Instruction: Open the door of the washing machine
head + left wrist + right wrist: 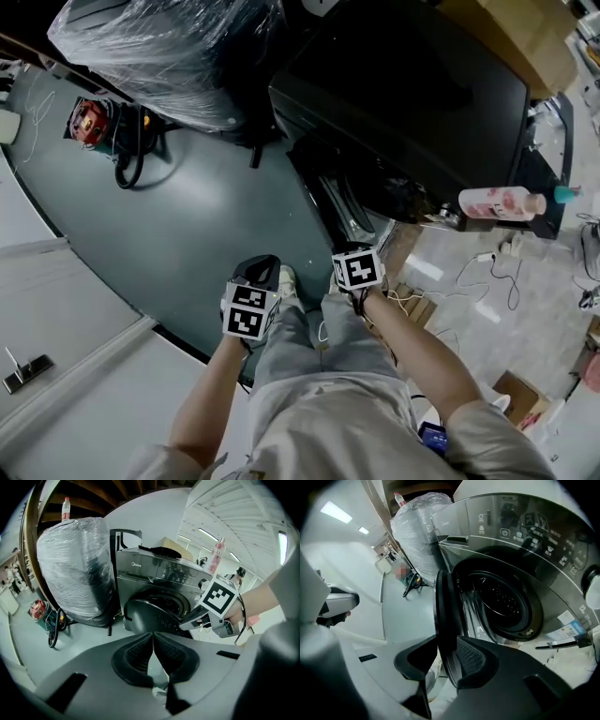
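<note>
The dark front-loading washing machine [412,103] stands ahead, its control panel [525,522] and bare drum [506,602] showing in the right gripper view. Its round door [443,616] is swung out, edge-on to me. My right gripper [447,660] is shut on the door's rim, one pad on each face. From the left gripper view, that gripper's fingers [190,620] meet the door [150,616] at its right edge. My left gripper [153,641] is shut on nothing and hangs left of the door, apart from it [258,272].
A bulky plastic-wrapped load [169,47] stands left of the machine. A red device with a black hose [89,122] lies on the grey floor. A pink bottle [502,202], cables [487,272] and a cardboard box [520,37] are on the right. The person's legs [309,356] are below the grippers.
</note>
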Action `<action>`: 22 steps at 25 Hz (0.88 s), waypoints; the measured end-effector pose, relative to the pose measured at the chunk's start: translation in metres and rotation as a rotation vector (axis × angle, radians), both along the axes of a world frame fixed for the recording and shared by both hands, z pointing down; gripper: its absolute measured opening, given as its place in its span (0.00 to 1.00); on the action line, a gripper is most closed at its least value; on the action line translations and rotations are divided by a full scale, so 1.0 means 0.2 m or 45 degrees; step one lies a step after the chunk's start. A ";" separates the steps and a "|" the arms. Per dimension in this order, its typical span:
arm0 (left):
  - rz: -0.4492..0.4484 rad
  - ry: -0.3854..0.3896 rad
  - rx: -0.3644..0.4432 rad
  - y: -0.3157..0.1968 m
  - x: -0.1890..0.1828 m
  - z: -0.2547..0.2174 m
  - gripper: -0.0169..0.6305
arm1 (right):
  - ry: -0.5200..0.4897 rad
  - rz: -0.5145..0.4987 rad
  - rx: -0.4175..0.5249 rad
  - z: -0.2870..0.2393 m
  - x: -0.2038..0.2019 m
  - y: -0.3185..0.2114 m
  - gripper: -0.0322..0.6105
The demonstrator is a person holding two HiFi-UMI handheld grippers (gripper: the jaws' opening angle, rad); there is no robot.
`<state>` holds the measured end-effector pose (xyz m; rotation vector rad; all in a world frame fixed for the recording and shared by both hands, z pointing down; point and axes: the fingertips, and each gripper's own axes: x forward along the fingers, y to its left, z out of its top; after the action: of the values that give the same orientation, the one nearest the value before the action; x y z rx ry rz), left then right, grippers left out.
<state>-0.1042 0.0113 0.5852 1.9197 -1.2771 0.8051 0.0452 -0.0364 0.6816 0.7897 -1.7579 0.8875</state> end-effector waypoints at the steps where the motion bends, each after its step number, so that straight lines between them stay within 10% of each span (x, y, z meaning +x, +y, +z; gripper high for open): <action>1: -0.008 -0.001 -0.008 0.03 -0.02 0.02 0.07 | 0.000 -0.005 -0.010 0.01 -0.03 0.02 0.29; 22: -0.395 0.056 -0.113 0.62 -0.71 0.07 0.07 | -0.067 0.348 -0.199 -0.01 -0.78 0.39 0.29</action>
<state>-0.2460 0.1344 0.5983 1.6084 -1.4418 0.6450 -0.1109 0.0412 0.6786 0.9231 -1.6261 1.2219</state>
